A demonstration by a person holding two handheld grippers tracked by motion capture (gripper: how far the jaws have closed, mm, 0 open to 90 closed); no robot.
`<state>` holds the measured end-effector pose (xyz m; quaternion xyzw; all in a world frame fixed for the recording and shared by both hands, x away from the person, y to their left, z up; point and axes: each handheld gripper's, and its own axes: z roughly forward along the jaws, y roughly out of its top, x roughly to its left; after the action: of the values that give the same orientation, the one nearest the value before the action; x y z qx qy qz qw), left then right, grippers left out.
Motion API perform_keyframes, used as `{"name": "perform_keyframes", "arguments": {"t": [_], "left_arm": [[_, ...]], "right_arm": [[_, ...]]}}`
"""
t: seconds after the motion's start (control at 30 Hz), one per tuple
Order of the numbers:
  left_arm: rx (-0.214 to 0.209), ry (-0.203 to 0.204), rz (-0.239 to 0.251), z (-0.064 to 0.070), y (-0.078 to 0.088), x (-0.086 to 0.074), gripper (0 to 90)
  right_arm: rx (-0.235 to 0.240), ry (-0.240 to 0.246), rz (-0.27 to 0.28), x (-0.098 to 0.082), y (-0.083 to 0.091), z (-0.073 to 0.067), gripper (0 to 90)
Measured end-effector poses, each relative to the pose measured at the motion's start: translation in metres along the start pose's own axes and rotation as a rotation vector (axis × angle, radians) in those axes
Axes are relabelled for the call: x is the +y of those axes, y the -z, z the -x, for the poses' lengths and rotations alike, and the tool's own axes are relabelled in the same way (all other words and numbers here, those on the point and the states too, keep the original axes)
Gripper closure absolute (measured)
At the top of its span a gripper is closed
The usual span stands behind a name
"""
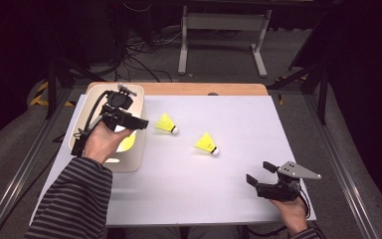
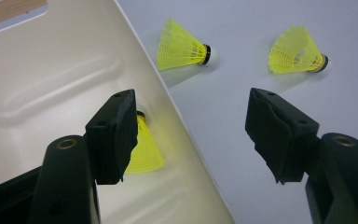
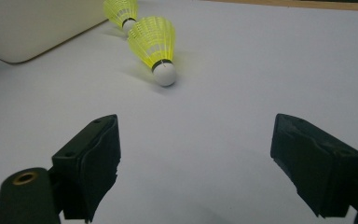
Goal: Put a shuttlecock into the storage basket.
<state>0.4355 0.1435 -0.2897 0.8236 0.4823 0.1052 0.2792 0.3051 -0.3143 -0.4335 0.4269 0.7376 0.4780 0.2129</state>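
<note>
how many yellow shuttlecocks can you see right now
3. One lies inside the cream bin, partly behind a jaw. Two lie on the white table sheet: one just right of the bin, one nearer the middle. More may be hidden in the bin.

The white table [image 1: 219,149] is brightly lit while the room at the frame's edges sinks into dark. Shadows are soft; near jaws blur slightly.
</note>
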Motion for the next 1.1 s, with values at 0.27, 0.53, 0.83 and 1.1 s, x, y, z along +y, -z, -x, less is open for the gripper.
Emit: {"name": "perform_keyframes", "arguments": {"t": [0.27,0.53,0.83,1.1], "left_arm": [[-0.007,-0.029,0.001,0.006,0.001,0.001,35.0],[-0.020,-0.039,0.004,0.012,-0.001,0.001,34.9],[-0.026,-0.056,0.010,0.020,-0.002,-0.001,34.8],[-0.037,-0.074,0.009,0.027,-0.003,-0.002,34.7]], "right_arm": [[-0.001,-0.001,0.000,0.000,0.000,0.000,16.3],[0.000,-0.002,0.001,0.000,0.000,0.000,16.3],[0.003,-0.001,0.002,0.000,0.000,0.000,16.3],[0.001,-0.001,0.001,0.000,0.000,0.000,16.3]]}}
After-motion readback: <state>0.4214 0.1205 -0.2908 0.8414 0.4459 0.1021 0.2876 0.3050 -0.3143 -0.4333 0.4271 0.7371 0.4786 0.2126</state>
